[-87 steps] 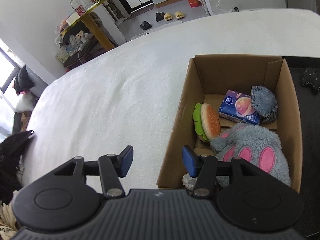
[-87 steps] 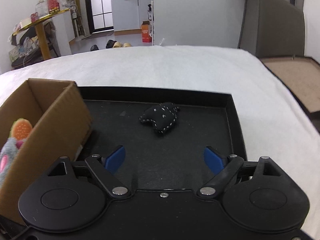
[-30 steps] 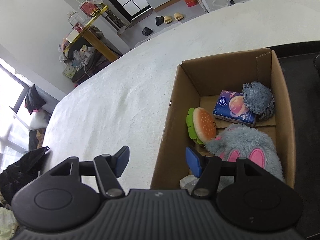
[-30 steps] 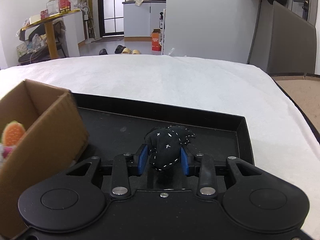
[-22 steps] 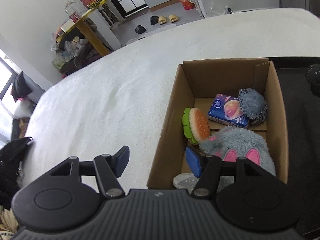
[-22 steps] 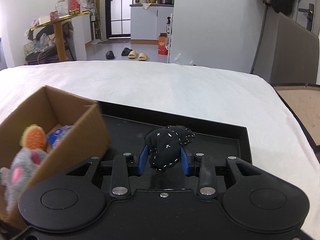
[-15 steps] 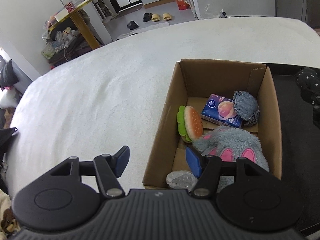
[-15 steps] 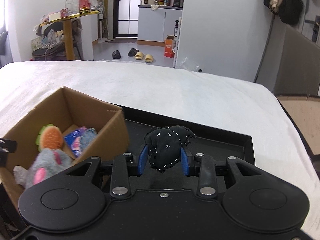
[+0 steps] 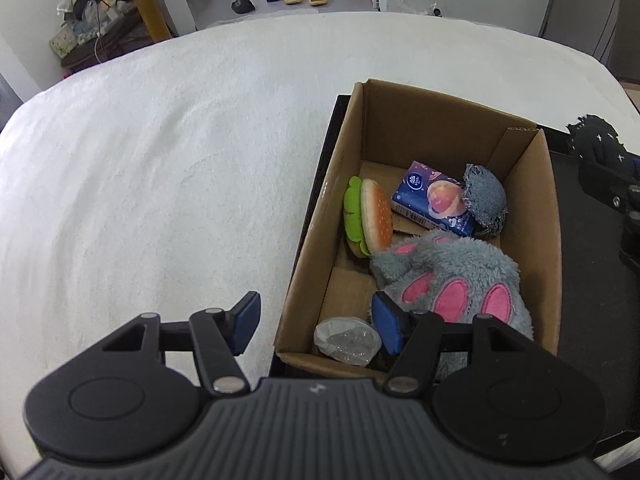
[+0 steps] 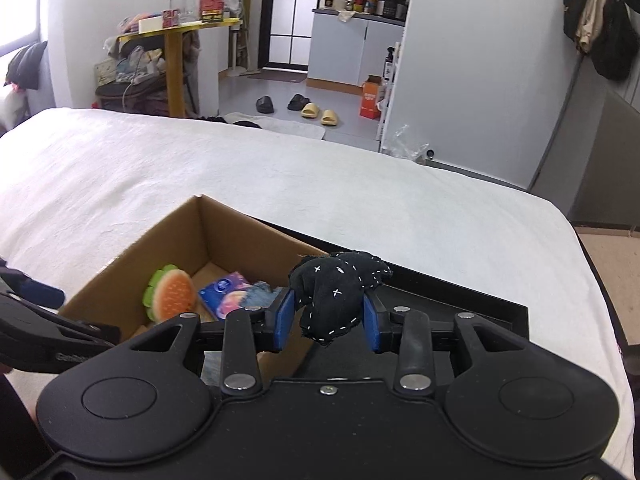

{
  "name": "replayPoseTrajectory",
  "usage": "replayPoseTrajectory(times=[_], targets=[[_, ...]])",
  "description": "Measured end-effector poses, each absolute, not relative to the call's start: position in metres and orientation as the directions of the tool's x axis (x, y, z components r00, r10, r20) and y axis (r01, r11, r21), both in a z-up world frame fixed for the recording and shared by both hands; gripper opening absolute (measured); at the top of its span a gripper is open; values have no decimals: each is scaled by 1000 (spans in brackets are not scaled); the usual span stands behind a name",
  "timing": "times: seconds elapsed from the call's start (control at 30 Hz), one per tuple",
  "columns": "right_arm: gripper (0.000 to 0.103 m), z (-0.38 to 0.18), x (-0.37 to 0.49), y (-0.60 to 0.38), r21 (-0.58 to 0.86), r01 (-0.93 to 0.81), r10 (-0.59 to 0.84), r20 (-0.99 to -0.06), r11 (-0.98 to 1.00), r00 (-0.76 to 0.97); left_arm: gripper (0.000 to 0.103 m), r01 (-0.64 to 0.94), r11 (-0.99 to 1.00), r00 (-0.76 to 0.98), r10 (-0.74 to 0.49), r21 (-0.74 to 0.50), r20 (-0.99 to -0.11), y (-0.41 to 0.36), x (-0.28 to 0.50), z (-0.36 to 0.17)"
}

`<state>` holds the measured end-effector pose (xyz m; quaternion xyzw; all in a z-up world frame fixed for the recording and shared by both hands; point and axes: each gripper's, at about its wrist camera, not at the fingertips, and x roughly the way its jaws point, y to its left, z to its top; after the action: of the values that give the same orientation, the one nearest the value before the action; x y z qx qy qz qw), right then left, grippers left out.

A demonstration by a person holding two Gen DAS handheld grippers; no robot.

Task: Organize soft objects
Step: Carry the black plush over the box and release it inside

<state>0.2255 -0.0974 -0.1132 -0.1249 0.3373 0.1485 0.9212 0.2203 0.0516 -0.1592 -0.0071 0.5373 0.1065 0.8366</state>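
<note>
Right now the right gripper (image 10: 329, 325) is clamped on a small black stitched toy (image 10: 336, 295), blue pads pressed on both its sides, holding it in the air just above the far right edge of a cardboard box (image 9: 554, 216). From the left wrist view the same toy (image 9: 596, 142) shows at the right edge, w/ the black tool under it.

Left gripper (image 9: 316, 324) has its jaws apart, nothing pinched. One finger sits outside the box's left wall over the sheet, the other hangs inside the box near the front corner, so the wall stands between them w/o being squeezed.

Box is open-topped and sits on a black tray (image 10: 472, 300), at the tray's left side. Inside: a burger toy (image 9: 370, 216) leaning on the left wall, a blue tissue pack (image 9: 430, 200) w/ planet print toward the back, a denim pouch (image 9: 486, 196) resting against it, a big grey paw plush (image 9: 452, 276) w/ pink pads filling the front right, and a crumpled bit of clear plastic (image 9: 348, 340) in the front corner.

Tray lies on a bed covered w/ a white fuzzy sheet (image 9: 160, 184), mostly bare. Beyond the bed: grey floor, slippers (image 10: 316, 112), an orange carton (image 10: 370, 98), a cluttered yellow table (image 10: 178, 32), kitchen counter behind a glass door, dark coats (image 10: 604, 12) hanging on the right wall.
</note>
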Motion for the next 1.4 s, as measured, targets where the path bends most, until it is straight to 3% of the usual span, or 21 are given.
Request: replayPoseTrajectory(times=[0.37, 0.43, 0.7, 0.8, 1.0, 1.4], targets=[[40, -110, 226, -56, -230, -426, 176, -669, 875, 723, 21, -166, 985, 434, 34, -43, -900, 65, 214, -156], [40, -112, 226, -51, -258, -436, 163, -673, 862, 721, 17, -155, 986, 438, 8, -67, -899, 67, 212, -156], [42, -124, 230, -41, -323, -419, 94, -687, 848, 720, 16, -122, 984, 442, -63, -130, -895, 73, 208, -156], [56, -128, 230, -39, -328, -419, 83, -696, 847, 713, 16, -106, 984, 435, -84, -144, -897, 78, 209, -158], [57, -131, 220, -38, -351, -425, 65, -702, 834, 709, 16, -112, 981, 433, -97, -160, -896, 83, 205, -156], [58, -110, 202, -64, -255, -372, 86, -714, 893, 695, 16, -118, 982, 495, -72, -148, -866, 82, 197, -141]])
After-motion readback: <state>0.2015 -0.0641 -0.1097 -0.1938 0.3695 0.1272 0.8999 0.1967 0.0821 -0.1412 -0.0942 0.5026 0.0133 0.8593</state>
